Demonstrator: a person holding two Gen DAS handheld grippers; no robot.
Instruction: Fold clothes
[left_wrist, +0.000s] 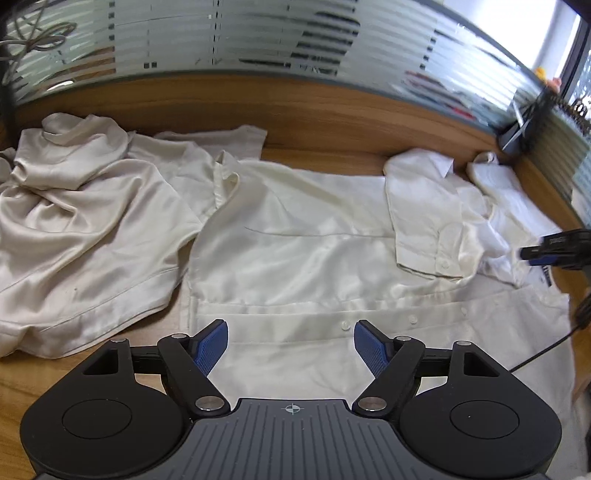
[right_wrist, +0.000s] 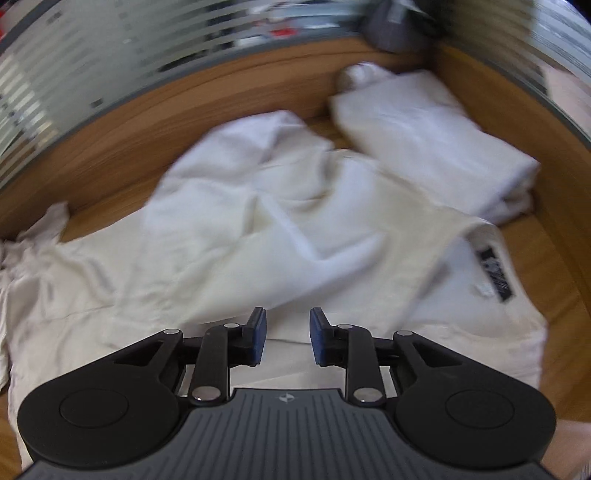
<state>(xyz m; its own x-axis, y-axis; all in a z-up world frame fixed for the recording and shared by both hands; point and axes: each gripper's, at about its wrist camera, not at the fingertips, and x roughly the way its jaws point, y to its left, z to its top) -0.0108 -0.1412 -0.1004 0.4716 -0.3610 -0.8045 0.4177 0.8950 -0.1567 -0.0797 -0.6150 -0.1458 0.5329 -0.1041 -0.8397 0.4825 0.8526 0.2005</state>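
**Now: four pale garments on the desk, both tongs released**

Altogether we count four pieces of clothing and two grippers. On the left lies a crumpled satin blouse (left_wrist: 85, 221), champagne in tone. In the middle a cream shirt (left_wrist: 295, 266) is spread flat, its button placket running across the near part, and one sleeve (left_wrist: 428, 218) is laid over its body on the right. A third pale garment (left_wrist: 214, 155) shows at the back, between the blouse and the shirt and partly under both. At the far right a folded white garment (right_wrist: 436, 140) rests against the desk's raised edge, just beside the shirt.

We see our left gripper (left_wrist: 291, 341) hanging over the shirt's near hem with its blue pads (left_wrist: 210, 347) spread wide and nothing between them; the cloth lies below them, and we cannot tell if it is touched. Our right gripper (right_wrist: 287, 338) hovers over the same shirt nearer its right end, its jaws a little apart and parallel, gripping nothing. From the left view the right gripper shows at the right edge, above the shirt's collar end. A black label (right_wrist: 495, 273) sits inside the shirt's neck, to the right of the right gripper.

Around the clothes runs the wooden desk (left_wrist: 325, 118), with a striped frosted glass partition (left_wrist: 258, 37) behind it. A dark container (left_wrist: 524, 125) stands in the far right corner, and a black cable (left_wrist: 546, 347) trails past the shirt's right edge. The right view is blurred.
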